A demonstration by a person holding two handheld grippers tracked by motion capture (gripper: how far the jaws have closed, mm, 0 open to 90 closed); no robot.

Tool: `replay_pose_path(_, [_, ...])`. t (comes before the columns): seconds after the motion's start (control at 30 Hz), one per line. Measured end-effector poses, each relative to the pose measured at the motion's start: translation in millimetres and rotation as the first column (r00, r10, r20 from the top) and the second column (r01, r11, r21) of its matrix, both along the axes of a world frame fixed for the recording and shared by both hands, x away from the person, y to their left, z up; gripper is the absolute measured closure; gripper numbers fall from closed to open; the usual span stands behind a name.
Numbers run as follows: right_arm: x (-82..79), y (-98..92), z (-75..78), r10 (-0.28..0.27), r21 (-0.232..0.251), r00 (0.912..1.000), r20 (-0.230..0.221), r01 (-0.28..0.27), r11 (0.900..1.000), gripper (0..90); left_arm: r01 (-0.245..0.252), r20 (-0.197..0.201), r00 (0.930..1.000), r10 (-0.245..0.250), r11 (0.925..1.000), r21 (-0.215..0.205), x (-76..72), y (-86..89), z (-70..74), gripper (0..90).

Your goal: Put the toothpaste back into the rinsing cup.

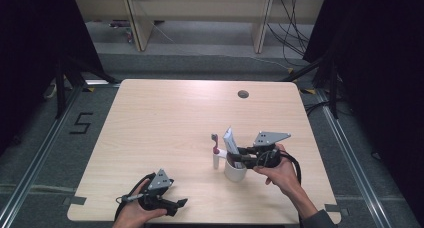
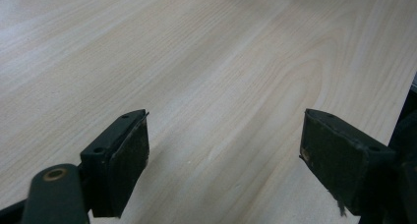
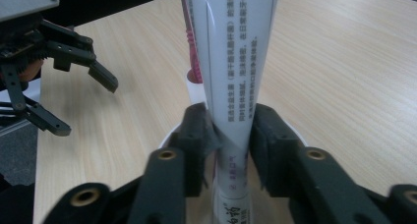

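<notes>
A white toothpaste tube (image 1: 230,139) (image 3: 236,52) stands upright in a white cup (image 1: 234,173) right of the table's middle. My right gripper (image 1: 241,158) (image 3: 231,135) reaches over the cup's rim (image 3: 173,131), and its pads (image 3: 199,135) lie against both sides of the tube. A pink toothbrush (image 1: 215,145) (image 3: 192,47) stands just behind the tube, at the cup's left side. My left gripper (image 1: 181,204) (image 2: 223,160) rests near the table's front left edge, jaws wide apart over bare wood; it also appears as the left gripper (image 3: 81,105) in the right gripper view.
The light wooden table (image 1: 165,123) has a round cable hole (image 1: 243,94) near its far edge. Grey floor and wooden furniture legs lie beyond the table, with dark curtains at both sides.
</notes>
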State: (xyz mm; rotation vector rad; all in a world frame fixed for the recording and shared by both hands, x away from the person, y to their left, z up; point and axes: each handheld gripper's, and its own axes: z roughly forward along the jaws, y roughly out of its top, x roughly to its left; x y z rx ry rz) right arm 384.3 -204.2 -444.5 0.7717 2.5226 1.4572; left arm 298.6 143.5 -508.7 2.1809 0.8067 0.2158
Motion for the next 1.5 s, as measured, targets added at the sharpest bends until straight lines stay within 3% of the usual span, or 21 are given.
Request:
replay_pose_path(0.03, [0.9,-0.6,0.7,0.004,0.003,0.9996,0.028,-0.004,1.000,65.6,0.000,0.000,1.0000,0.000,1.0000,0.000,-0.1,-0.1,-0.1,18.3])
replay_pose_path(0.13, [-0.2,-2.7,4.2,0.013,0.002,0.9988,0.046,-0.013,1.000,61.9,0.001,0.001,1.0000,-0.001,1.0000,0.000,0.2,-0.1,-0.1,18.3])
replay_pose_path(0.17, [-2.8,-2.4,5.2,0.004,0.011,0.9998,0.020,-0.004,1.000,59.5,-0.001,-0.001,1.0000,0.001,1.0000,-0.001,-0.1,-0.1,-0.1,18.3])
replay_pose_path(0.23, [-2.6,-3.8,6.8,0.017,0.002,0.9993,0.035,-0.017,1.000,54.7,0.000,0.001,1.0000,0.000,1.0000,0.000,0.1,0.2,0.1,18.3])
replay_pose_path(0.27, [-5.2,-3.8,7.8,0.007,0.003,0.9999,0.008,-0.007,1.000,54.2,-0.001,0.001,1.0000,0.001,1.0000,0.001,0.2,0.2,0.3,18.3])
replay_pose_path(0.33, [-4.6,-5.8,9.3,0.016,-0.002,0.9992,0.037,-0.016,1.000,52.1,-0.001,0.002,1.0000,0.001,1.0000,0.000,0.1,0.4,0.4,18.3])
replay_pose_path(0.47, [-7.4,-9.8,14.0,0.000,0.006,0.9999,0.017,0.000,1.000,47.4,-0.004,0.002,1.0000,0.004,1.0000,-0.003,0.1,0.2,0.4,18.3])
replay_pose_path(0.5, [-6.4,-11.5,14.7,-0.010,0.006,0.9987,0.050,0.009,1.000,47.0,-0.001,0.001,1.0000,0.001,1.0000,0.001,0.1,0.5,0.5,18.3])
replay_pose_path(0.6, [-9.1,-15.2,18.4,-0.031,0.031,0.9994,0.017,0.030,0.999,45.1,-0.005,0.001,1.0000,0.005,1.0000,-0.004,0.2,0.4,0.5,18.3])
replay_pose_path(0.63, [-7.7,-17.4,19.5,-0.028,0.017,0.9989,0.038,0.028,0.999,44.7,-0.005,0.002,1.0000,0.005,1.0000,-0.004,0.1,0.4,0.6,18.3])
replay_pose_path(0.67, [-9.9,-17.7,20.5,-0.042,0.031,0.9990,0.015,0.042,0.999,44.7,-0.006,0.003,1.0000,0.006,1.0000,-0.002,0.1,0.5,0.6,18.3])
replay_pose_path(0.8, [-9.9,-24.4,25.4,-0.051,0.026,0.9962,0.071,0.050,0.998,43.6,-0.007,0.006,1.0000,0.007,1.0000,0.001,0.3,0.8,0.8,18.3])
replay_pose_path(0.83, [-12.5,-24.2,25.8,-0.070,0.036,0.9964,0.048,0.069,0.997,43.6,-0.007,0.007,1.0000,0.007,1.0000,0.003,0.3,1.0,0.9,18.3])
replay_pose_path(0.97, [-13.5,-29.6,27.8,-0.076,0.032,0.9947,0.069,0.074,0.997,43.1,-0.009,0.005,0.9999,0.009,0.9999,-0.008,0.1,0.9,0.9,18.3])
replay_pose_path(1.03, [-15.7,-33.1,29.7,-0.079,0.023,0.9959,0.045,0.078,0.997,41.8,-0.005,0.006,1.0000,0.005,1.0000,-0.007,0.1,1.0,1.1,18.3])
replay_pose_path(1.2, [-17.4,-43.4,32.1,-0.100,0.029,0.9911,0.088,0.097,0.995,41.1,-0.005,0.013,0.9999,0.005,1.0000,0.003,0.7,1.7,1.6,18.3])
replay_pose_path(1.23, [-19.9,-44.9,32.8,-0.106,0.034,0.9930,0.053,0.104,0.994,40.6,-0.004,0.014,0.9999,0.004,1.0000,0.008,0.9,2.1,1.8,18.3])
replay_pose_path(1.3, [-20.8,-49.2,33.7,-0.121,0.034,0.9910,0.057,0.119,0.992,40.6,-0.006,0.015,0.9999,0.006,1.0000,0.004,0.7,1.9,1.7,18.3])
replay_pose_path(1.37, [-20.5,-54.3,34.1,-0.141,0.039,0.9848,0.100,0.138,0.990,41.4,-0.007,0.013,0.9999,0.007,1.0000,-0.001,0.6,1.7,1.7,18.3])
replay_pose_path(1.47, [-22.3,-58.8,34.0,-0.148,0.057,0.9859,0.078,0.144,0.988,40.7,-0.007,0.013,0.9999,0.007,1.0000,-0.002,0.5,1.7,1.7,18.3])
replay_pose_path(1.5, [-21.1,-61.5,34.3,-0.145,0.050,0.9841,0.102,0.141,0.989,40.4,-0.007,0.013,0.9999,0.007,1.0000,-0.002,0.5,1.7,1.7,18.3])
